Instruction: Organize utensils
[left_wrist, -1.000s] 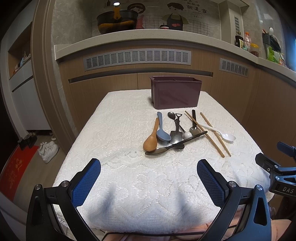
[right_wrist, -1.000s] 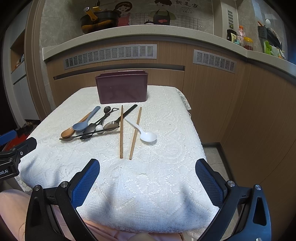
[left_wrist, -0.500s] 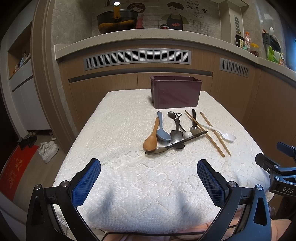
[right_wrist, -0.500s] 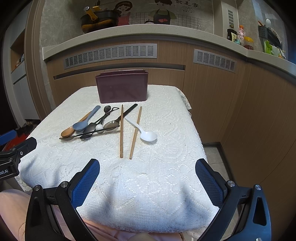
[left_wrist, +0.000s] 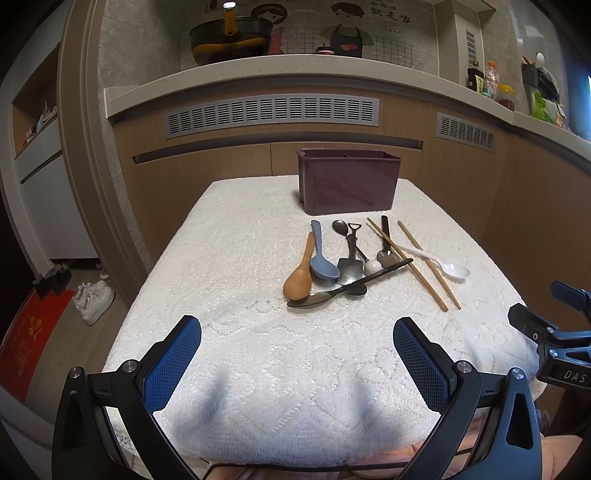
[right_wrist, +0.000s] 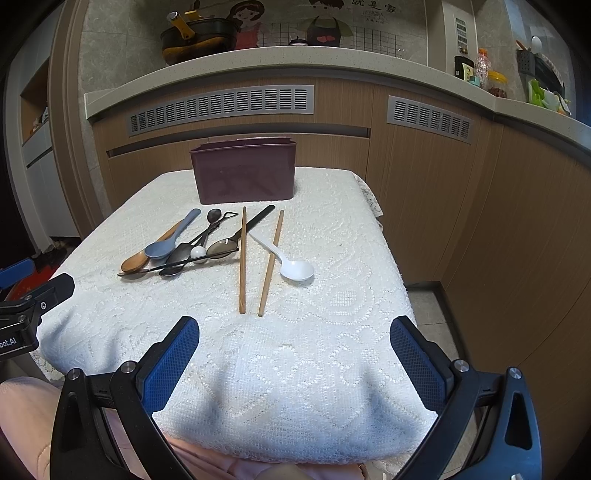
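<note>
Even indoor light, sharp focus, soft shadows on near tablecloth, fisheye-bent edges, dark corners

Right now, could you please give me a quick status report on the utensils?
Left gripper and right gripper open, empty, at the near table edge. Spoons and chopsticks loose on the cloth; holder behind them. Nothing in the way.

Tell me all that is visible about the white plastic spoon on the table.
The white plastic spoon is one smooth, glossy-looking piece: a thin handle and an oval bowl facing up. It lies flat on the white lace tablecloth, to the right of the other utensils, bowl toward the cameras, handle pointing toward the dark purple holder box. One wooden chopstick crosses over its handle. Neither tool touches it.
</note>
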